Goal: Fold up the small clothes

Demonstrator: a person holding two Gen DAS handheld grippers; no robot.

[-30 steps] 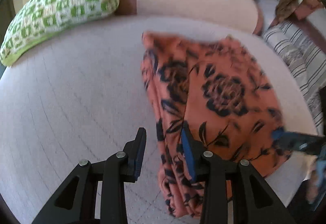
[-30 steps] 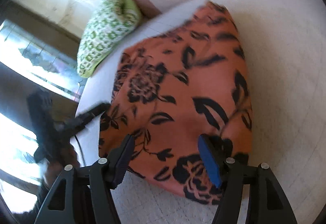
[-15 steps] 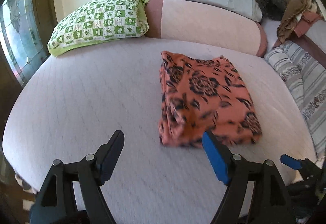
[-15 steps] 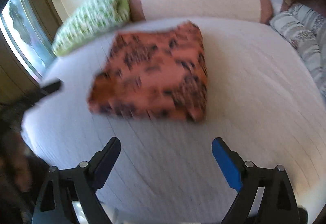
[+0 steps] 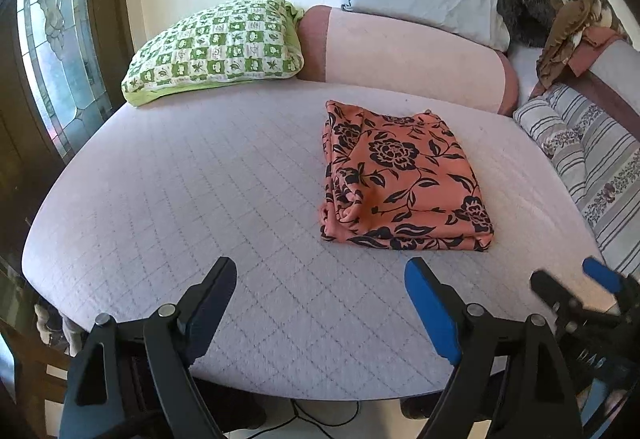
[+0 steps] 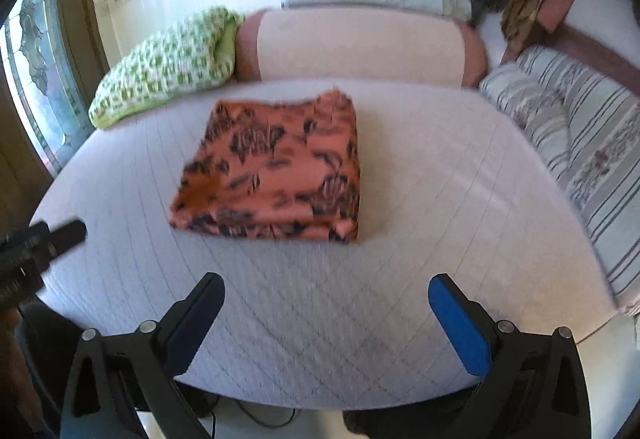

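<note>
Beyond both jaws, quilted bed carrying orange floral garment, folded into flat rectangle, well ahead and untouched. Left gripper jaws wide apart, holding nothing. Right gripper jaws likewise spread, holding nothing.

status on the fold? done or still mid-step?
Looks done: the orange floral garment lies as a compact, layered rectangle on the quilted bed, edges roughly stacked. In hand: nothing. The left tongs and right tongs are both open, short of the garment and touching no cloth. Left: possibly squaring the slightly bunched left edge; no other loose garment shows on the quilt.
</note>
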